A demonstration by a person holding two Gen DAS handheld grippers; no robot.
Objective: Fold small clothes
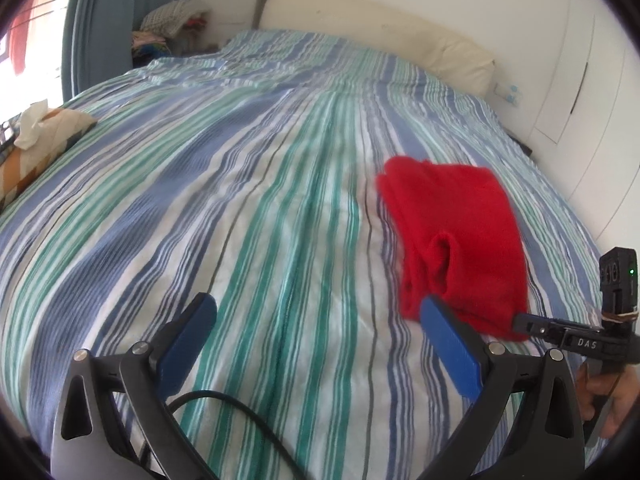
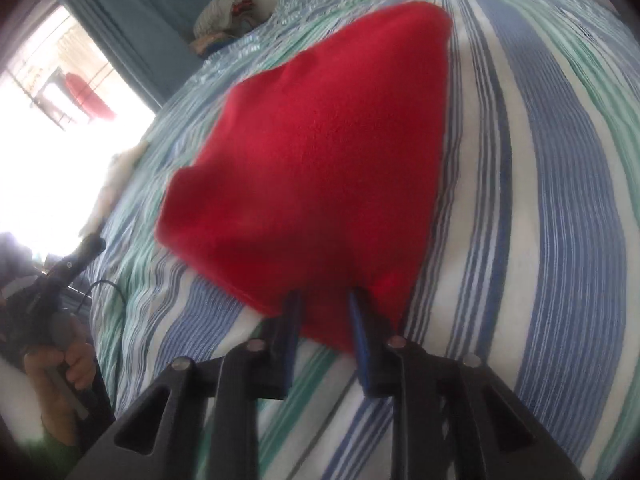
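A folded red garment (image 1: 456, 236) lies on a bed's striped duvet (image 1: 240, 208), at about 3 o'clock from the middle of the left wrist view and filling the centre of the right wrist view. Its near edge sits between the blue pads of the right gripper (image 2: 326, 320), whose fingers (image 2: 362, 340) stand narrowly apart with the red fleece between them; whether they actually pinch the cloth cannot be told through the blur. The left gripper (image 1: 316, 320) hangs over bare bedding with its fingers spread wide and nothing between them, its right-hand pad (image 1: 450, 344) just beside the garment's near corner at 4 o'clock. A black cable (image 1: 240, 408) loops beneath it at 6 o'clock. At 9 o'clock on the duvet rests a patterned tissue box (image 1: 44, 136) with a white tissue sticking up. A cream headboard cushion (image 1: 380, 32) runs across 12 to 1 o'clock, a heap of clothes (image 1: 168, 28) sits at 11 o'clock beside a blue curtain (image 1: 116, 20), and white wardrobe doors (image 1: 580, 80) stand at 2 o'clock.
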